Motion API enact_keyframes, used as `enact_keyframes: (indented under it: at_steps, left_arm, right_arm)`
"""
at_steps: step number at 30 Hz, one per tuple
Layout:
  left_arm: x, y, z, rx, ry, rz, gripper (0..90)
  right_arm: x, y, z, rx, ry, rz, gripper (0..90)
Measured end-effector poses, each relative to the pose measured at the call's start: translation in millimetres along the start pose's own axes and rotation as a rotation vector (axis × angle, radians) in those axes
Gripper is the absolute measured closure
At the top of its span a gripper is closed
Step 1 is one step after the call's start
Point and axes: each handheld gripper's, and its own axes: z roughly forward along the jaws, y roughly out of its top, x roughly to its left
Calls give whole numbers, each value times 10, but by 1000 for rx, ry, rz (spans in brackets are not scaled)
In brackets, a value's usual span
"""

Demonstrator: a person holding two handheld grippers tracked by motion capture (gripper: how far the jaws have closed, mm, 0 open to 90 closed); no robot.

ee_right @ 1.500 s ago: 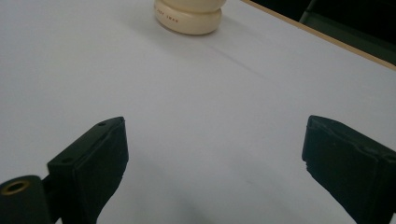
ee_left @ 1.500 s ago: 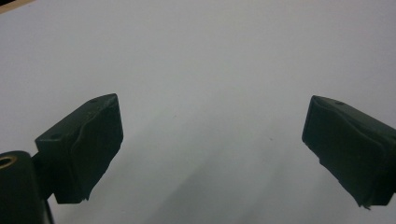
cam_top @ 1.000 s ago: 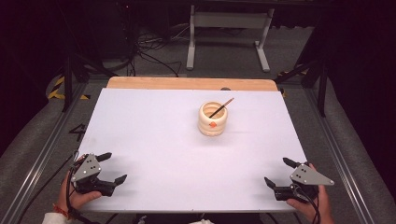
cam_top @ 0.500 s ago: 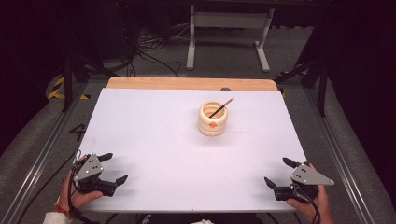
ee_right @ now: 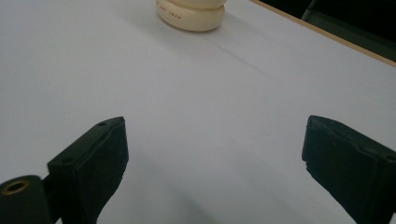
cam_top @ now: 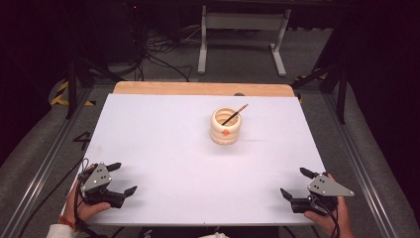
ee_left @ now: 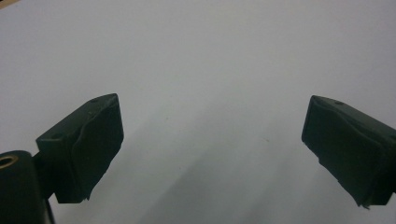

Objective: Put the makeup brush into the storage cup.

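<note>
Both tongs, left [cam_top: 120, 178] and right [cam_top: 293, 183], spread apart, empty, parked at lower corners; cream pot [cam_top: 226, 126] centred, likely awaiting reach.

High view looks down; gripper views skim the shared white table [cam_top: 163, 148].

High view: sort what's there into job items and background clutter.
Likely job items: cream pot; thin stick leaning inside it; left gripper and right gripper, both open, apart from the pot.

Just lying about: floor cables; metal stand behind the table.
</note>
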Motion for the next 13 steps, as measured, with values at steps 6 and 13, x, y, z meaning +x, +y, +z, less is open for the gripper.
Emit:
enact_keyframes:
  at_steps: [6,13]
  left_arm:
    - [2,1,4,1,-3,2,63]
    - [2,14,17,5,0,3,63]
  right_arm:
    - [3,-3,-13,0,-5,5,78]
    - [-1,-9,-20,-2,-6,9,78]
